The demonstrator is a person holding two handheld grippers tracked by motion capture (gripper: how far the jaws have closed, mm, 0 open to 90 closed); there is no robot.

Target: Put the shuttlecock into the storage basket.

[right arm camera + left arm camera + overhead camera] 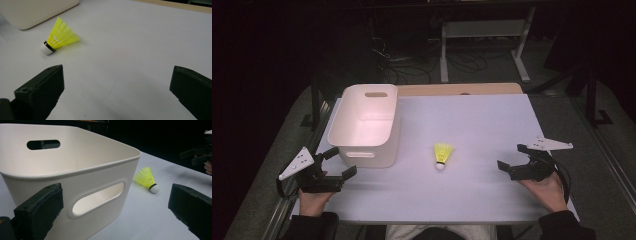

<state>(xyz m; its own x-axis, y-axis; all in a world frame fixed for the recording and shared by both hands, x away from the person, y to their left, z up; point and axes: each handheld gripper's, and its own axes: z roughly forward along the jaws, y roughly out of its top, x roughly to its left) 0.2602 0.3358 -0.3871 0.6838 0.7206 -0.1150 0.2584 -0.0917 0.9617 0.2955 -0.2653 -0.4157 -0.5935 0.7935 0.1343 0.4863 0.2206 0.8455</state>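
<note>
Both hands rest low at the near table edge, wrists level, jaws pointing inward across the table [492, 120]. Left gripper [336, 162] jaws wide, nothing between them, just beside the near wall of the white bin [362, 131]. Right gripper [512, 159] jaws wide too, empty. Yellow shuttlecock [442, 154] lies on its side mid-table between the two grippers, cork toward the person, near the bin's right wall but apart from it. Bare table between right gripper and shuttlecock.
</note>
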